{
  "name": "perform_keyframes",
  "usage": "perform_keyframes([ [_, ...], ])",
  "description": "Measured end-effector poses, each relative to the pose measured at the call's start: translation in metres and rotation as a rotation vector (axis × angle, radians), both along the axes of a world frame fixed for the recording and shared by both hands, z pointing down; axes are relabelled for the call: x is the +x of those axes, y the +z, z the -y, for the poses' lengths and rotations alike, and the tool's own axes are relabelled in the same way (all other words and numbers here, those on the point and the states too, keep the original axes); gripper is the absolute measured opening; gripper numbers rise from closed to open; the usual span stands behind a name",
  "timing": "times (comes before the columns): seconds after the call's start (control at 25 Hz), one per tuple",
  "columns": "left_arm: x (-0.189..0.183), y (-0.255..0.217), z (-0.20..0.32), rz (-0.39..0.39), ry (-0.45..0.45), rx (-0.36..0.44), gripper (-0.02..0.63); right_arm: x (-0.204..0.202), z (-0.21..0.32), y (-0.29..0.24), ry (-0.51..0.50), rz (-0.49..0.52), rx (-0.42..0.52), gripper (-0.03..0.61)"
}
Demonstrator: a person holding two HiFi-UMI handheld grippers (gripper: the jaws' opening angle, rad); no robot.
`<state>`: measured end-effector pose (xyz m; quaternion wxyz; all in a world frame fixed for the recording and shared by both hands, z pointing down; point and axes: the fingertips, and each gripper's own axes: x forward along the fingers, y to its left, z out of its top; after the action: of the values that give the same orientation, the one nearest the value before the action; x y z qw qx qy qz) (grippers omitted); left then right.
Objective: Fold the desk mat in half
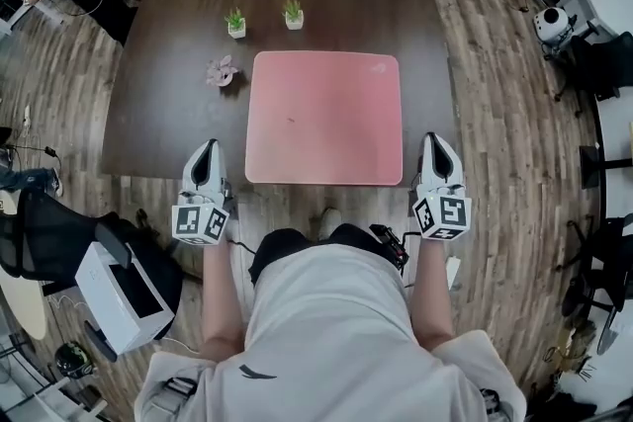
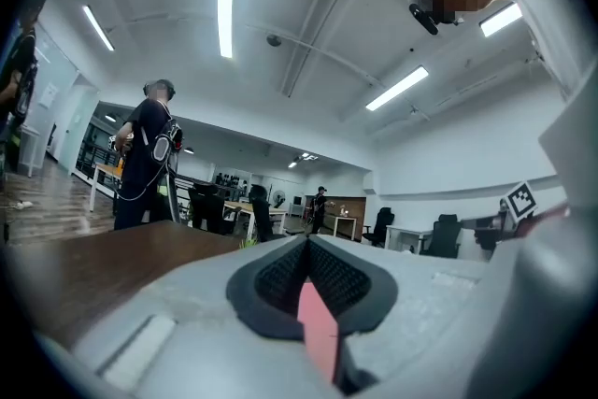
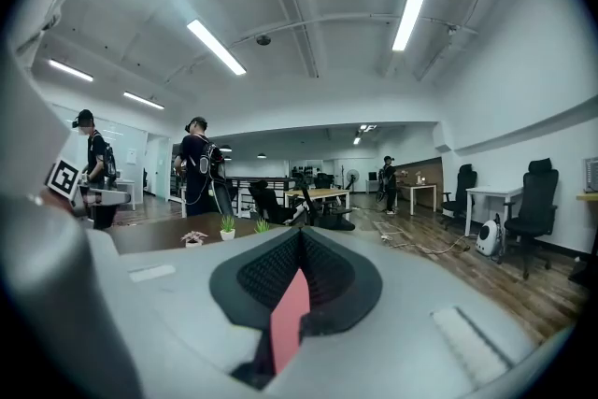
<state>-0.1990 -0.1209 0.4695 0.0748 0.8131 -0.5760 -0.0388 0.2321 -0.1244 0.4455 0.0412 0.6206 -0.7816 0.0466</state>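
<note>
Both tongs are sitting closed, jaws together, with only a thin pink strip of unclear nature showing in each seam. The desk mat (image 1: 323,119) is lying flat between the left tongs (image 1: 205,151) and right tongs (image 1: 436,141), its near corners beside their tips but apart. It is looking thin, soft and light, likely bending easily yet sliding when nudged, so the near corners are offering the best hold. Ahead of the left tongs, potted plants (image 1: 235,23) are standing on the worktop (image 1: 158,104).
</note>
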Motion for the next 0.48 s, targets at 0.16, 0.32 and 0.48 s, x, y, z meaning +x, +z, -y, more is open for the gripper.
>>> perform_keyframes([
  [0.16, 0.005, 0.006, 0.013, -0.009, -0.035, -0.002, 0.003, 0.012, 0.016, 0.000, -0.020, -0.022, 0.000, 0.000],
  [0.32, 0.015, 0.010, 0.027, 0.008, -0.006, -0.020, 0.003, 0.019, 0.023, 0.004, -0.003, -0.018, -0.011, 0.000],
  [0.48, 0.020, 0.014, 0.045, 0.026, 0.032, -0.034, 0.003, 0.021, 0.029, 0.009, 0.035, -0.004, -0.020, 0.000],
])
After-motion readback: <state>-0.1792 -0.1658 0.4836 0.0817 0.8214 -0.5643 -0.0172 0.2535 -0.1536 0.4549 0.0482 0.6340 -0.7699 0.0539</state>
